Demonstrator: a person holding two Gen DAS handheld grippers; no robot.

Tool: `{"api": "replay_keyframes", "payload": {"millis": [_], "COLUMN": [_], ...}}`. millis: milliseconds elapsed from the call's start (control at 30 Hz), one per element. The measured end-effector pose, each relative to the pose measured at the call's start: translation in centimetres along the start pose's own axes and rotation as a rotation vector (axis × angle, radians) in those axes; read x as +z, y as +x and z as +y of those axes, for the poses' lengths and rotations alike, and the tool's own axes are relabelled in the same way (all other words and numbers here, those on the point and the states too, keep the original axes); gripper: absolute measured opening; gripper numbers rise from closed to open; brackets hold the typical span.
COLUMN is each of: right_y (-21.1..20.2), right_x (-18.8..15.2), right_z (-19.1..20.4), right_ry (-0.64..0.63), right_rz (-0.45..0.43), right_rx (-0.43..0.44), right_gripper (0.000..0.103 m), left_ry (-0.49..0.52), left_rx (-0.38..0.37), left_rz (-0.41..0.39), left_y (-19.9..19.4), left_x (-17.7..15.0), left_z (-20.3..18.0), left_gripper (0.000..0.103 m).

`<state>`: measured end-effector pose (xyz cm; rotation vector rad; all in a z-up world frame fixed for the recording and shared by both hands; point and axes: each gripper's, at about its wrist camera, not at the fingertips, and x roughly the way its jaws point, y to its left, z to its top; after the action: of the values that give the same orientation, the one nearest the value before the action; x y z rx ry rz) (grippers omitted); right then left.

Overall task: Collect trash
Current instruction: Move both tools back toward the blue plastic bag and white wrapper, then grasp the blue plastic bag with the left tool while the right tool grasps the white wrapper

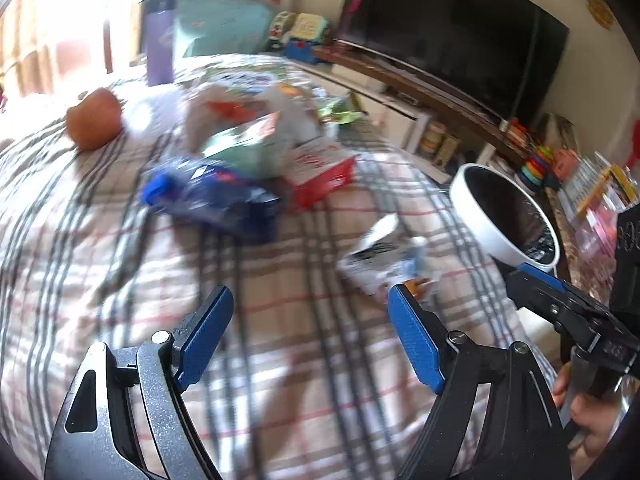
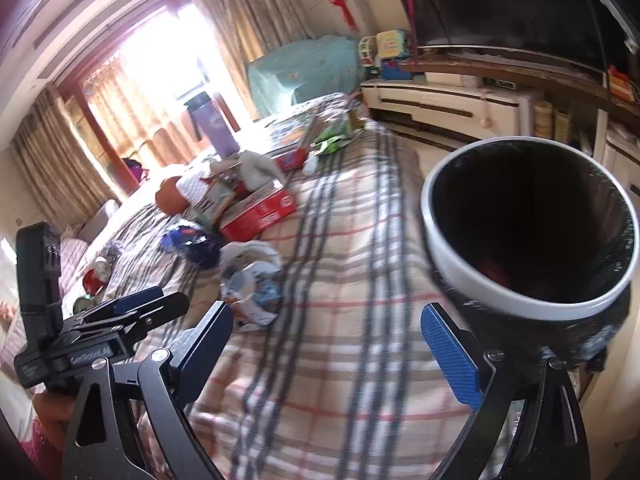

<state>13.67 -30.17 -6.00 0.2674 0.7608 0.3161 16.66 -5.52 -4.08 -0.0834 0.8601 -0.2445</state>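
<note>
One plaid-covered table (image 1: pixel 100 248) fills both views, and past its right edge sits one trash bin (image 2: pixel 472 280) with a white rim and a dark inside, something red showing at its bottom. On the cloth the trash lies in a loose heap toward the far half: one red box (image 2: pixel 260 212), one blue wrapper (image 1: pixel 212 196), one pale green packet (image 1: pixel 244 148) and one crumpled white wrapper (image 1: pixel 380 256), the last lying apart from the heap and nearest the bin side. One orange fruit (image 1: pixel 94 118) rests alone near the far left, and one purple flask (image 1: pixel 159 40) stands at the far end; motion blur hides finer counting within the heap. The left gripper (image 1: pixel 310 336) hangs over bare cloth with its blue fingers (image 1: pixel 206 336) spread wide and nothing between them; the white wrapper lies just beyond its right fingertip. The right gripper (image 2: pixel 328 348) is likewise spread wide and empty, its right finger just beside the bin's outer wall, whether touching cannot be told. The near half of the cloth is bare.
</note>
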Motion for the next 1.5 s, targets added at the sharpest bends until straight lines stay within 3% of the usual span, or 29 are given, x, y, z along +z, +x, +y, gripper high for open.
{"api": "replay_keyframes", "payload": {"millis": [367,1100,1167,1267,1333,1433,1500], "right_y": [2.6,5.7,6.2,6.9,7.3,7.3,6.7], "right_x": [-1.0,0.3,0.5,0.5,0.4,0.2,0.1], "right_z": [3.3,5.2,5.4,5.4,5.4,5.1,5.0], "right_ry": [-0.058,-0.126,-0.133,-0.132,-0.128,-0.114,-0.113], "right_rz": [0.051,0.086,0.091,0.111,0.127,0.129,0.118], "right_rx": [0.051,0.068,0.062,0.063,0.06,0.061,0.057], "right_gripper": [0.096,0.094,0.091,0.076,0.045,0.029,0.028], "left_ry": [-0.121,-0.229,-0.252,-0.25,-0.235,-0.194,-0.174], "left_rx": [0.056,-0.005,-0.019,-0.032,-0.043,-0.042,-0.041], "left_rz": [0.021,0.026,0.031,0.037,0.04,0.033,0.025], "left_y": [0.4,4.1,4.7,5.4,5.6,5.3,4.6], "left_x": [-0.6,4.0,4.2,4.4,4.3,4.3,4.1], "left_z": [4.8,7.5,7.9,7.8,7.5,6.7,6.3], "left_gripper": [0.082,0.081,0.079,0.058,0.037,0.031,0.03]}}
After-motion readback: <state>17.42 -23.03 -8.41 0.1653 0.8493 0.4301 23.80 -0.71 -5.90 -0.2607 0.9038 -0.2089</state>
